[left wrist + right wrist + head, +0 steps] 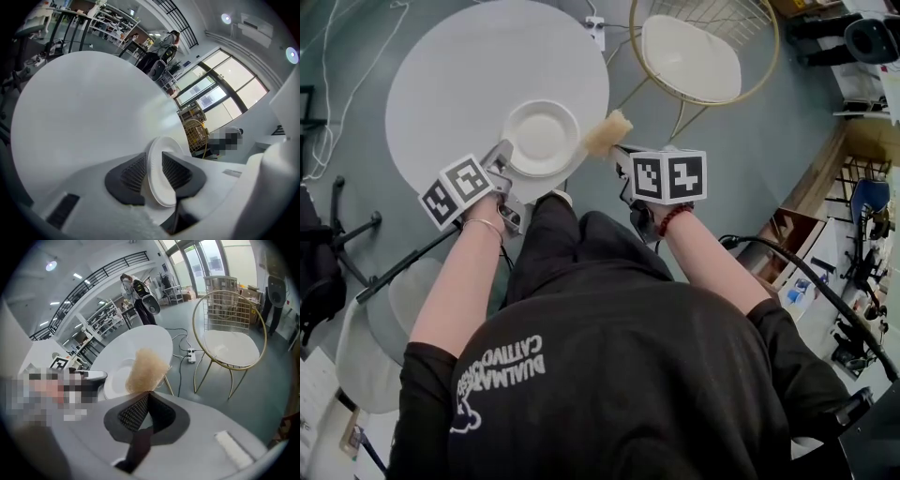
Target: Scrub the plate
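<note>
A white plate [541, 138] lies flat near the near edge of the round white table [459, 75]. My left gripper [506, 176] is at the plate's left rim. In the left gripper view the rim of the plate [165, 187] stands between the two ribbed pads of the left gripper [152, 171], which look slack around it. My right gripper [621, 155] is shut on a tan fibrous sponge [607, 133], which it holds just off the plate's right rim. In the right gripper view the sponge [146, 367] sticks up out of the right gripper [147, 397], with the plate [117, 378] behind it.
A gold wire chair with a white seat [694, 56] stands right of the table, close to the right gripper. A power strip [597, 31] and cables lie on the floor behind the table. A black chair base [337, 234] is at the left. A person [133, 291] stands far off.
</note>
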